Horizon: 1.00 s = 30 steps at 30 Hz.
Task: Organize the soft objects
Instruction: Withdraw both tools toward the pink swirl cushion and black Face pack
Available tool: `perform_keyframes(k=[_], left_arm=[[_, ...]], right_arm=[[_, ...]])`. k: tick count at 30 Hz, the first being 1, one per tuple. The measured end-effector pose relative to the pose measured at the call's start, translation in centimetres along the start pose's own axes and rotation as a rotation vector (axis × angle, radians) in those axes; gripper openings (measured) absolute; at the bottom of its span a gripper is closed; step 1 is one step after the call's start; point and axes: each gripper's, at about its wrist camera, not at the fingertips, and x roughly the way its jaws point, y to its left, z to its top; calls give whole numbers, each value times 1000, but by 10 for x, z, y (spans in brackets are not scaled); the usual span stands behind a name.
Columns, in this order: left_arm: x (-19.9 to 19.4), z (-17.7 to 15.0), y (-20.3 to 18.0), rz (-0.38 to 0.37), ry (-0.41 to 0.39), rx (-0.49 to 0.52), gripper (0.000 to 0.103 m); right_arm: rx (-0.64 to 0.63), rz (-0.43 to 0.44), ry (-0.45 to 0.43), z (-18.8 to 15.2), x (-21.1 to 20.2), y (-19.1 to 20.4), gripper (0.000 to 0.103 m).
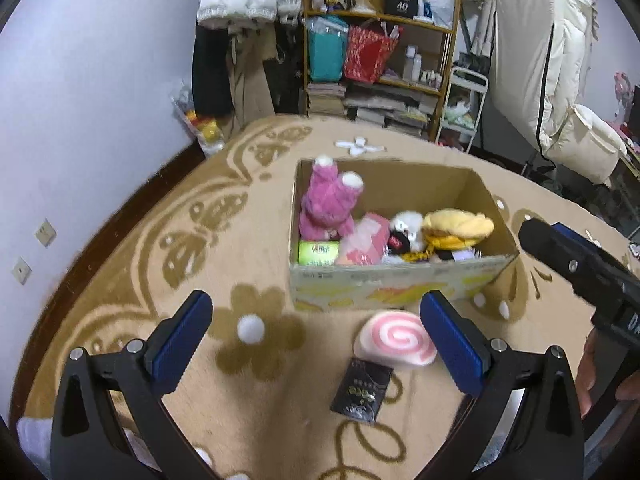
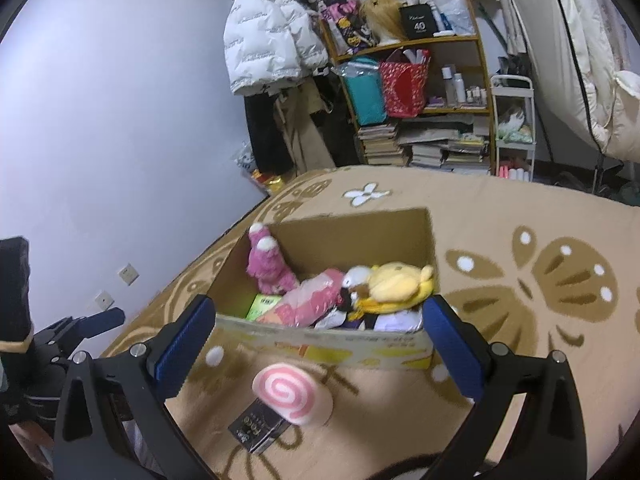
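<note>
Since the swirl plush [image 2: 291,395] sits low-centre between the spread-apart right tool [image 2: 320,348] fingers, that tool looks nearer than the equally spread left tool [image 1: 316,340].

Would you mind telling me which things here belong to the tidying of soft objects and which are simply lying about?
Part of the job:
- swirl plush on the rug, outside the box
- box
- pink bear, yellow plush, in the box
- left tool, right tool, both open

Lying about:
- black packet
- bookshelf
- white jacket
</note>
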Motion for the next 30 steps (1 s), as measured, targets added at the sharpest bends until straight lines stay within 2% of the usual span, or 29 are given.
perform_keyframes(k=[3, 8, 11, 14, 17, 21, 26, 30], left_arm=[[9, -7, 3, -22, 52, -30, 103], [26, -22, 3, -19, 122, -38, 103], [34, -26, 3, -55, 172, -52, 103], [39, -29, 3, -71, 197, -57, 103], [46, -34, 3, -64, 226, -67, 103], [54, -44, 7, -18, 245, -99, 103], [68, -49, 5, -40, 306, -105, 103], [77, -53, -3, -37, 350, -71, 103]], right_arm=[[-12, 0, 31, -8, 6, 3, 103], [3, 14, 86, -22, 20, 3, 103], [9, 23, 110, -27, 28, 4, 103], [20, -4, 128, -33, 36, 3, 103], [60, 10, 156, -39, 46, -4, 103], [86, 19, 201, -46, 60, -10, 103], [95, 55, 251, -51, 77, -9, 103], [93, 82, 286, -54, 87, -5, 103]])
